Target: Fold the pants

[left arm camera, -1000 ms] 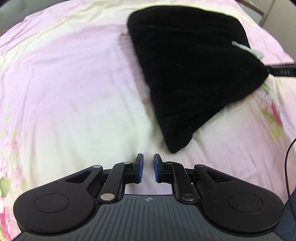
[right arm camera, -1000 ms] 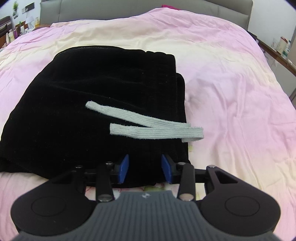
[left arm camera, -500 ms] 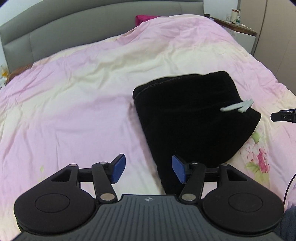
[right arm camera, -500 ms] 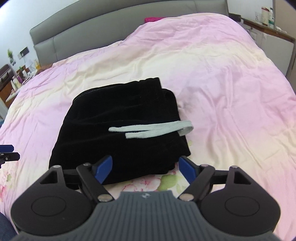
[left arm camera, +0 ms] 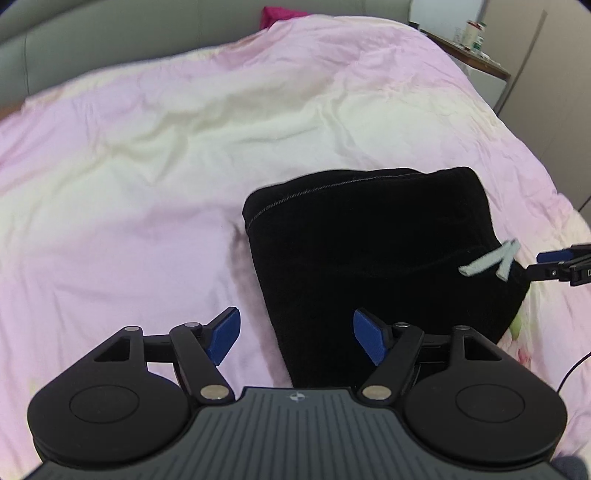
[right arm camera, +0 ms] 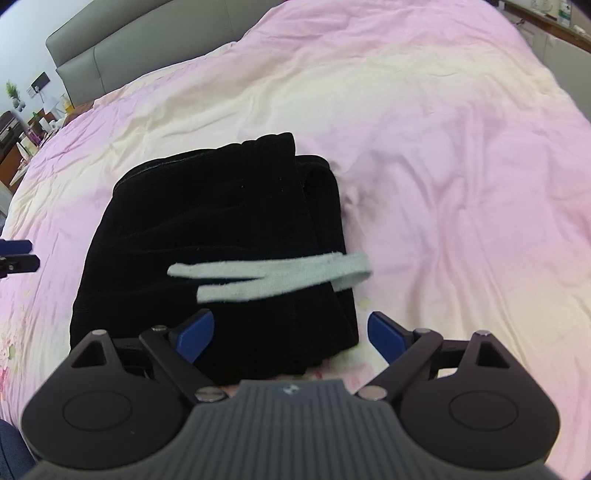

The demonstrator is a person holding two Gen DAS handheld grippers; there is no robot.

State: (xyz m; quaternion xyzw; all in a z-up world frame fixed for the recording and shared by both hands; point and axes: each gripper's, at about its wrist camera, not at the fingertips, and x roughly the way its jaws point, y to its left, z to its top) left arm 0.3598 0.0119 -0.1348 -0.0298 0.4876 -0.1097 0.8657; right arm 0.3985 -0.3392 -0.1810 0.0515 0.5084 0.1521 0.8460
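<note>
Black pants (left arm camera: 373, 258) (right arm camera: 214, 229) lie folded into a compact stack on the pink bedspread (left arm camera: 147, 166) (right arm camera: 461, 166). A pale grey drawstring (right arm camera: 273, 275) (left arm camera: 491, 262) rests across the top of the stack. My left gripper (left arm camera: 295, 338) hovers above the near left corner of the pants, its jaws opening, nothing pressed between the blue pads. My right gripper (right arm camera: 290, 334) hangs over the near right corner, its jaws also opening, with no cloth gripped. Each gripper's tip shows at the edge of the other's view.
A grey padded headboard (right arm camera: 110, 55) (left arm camera: 92, 37) runs along the far side of the bed. A nightstand (left arm camera: 476, 48) with small bottles stands at the far right, and shelves with clutter (right arm camera: 26, 122) at the far left. A magenta item (left arm camera: 280, 14) lies by the headboard.
Both grippers went from nearly shut to wide open and pulled back and up from the pants, so the folded stack now looks smaller and farther away in both views.
</note>
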